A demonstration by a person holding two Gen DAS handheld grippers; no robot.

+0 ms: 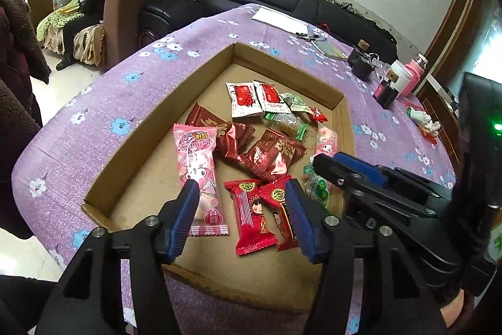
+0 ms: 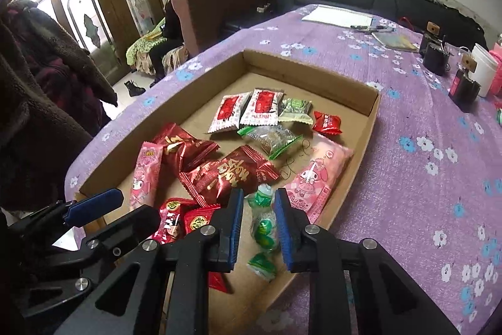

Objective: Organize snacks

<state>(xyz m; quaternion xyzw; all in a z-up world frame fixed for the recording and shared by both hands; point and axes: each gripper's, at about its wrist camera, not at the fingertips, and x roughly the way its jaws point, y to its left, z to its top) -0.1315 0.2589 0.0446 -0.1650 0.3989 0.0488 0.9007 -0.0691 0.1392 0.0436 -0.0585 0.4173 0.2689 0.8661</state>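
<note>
Left tongs (image 1: 240, 209): hanging open over red packs (image 1: 251, 215).
Right tongs (image 2: 259, 220): straddling green candy (image 2: 265, 228), not gripping.
Risk: slippery candy squirting out.

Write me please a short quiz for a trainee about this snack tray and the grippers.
1. True or false: the snacks lie in a cardboard tray on a purple cloth.
2. How many white-and-red packets lie side by side at its far end?
3. What lies between the fingers of the right gripper? A) green-wrapped candy B) pink packet C) pen
Key: 1 true; 2 two; 3 A.
</note>
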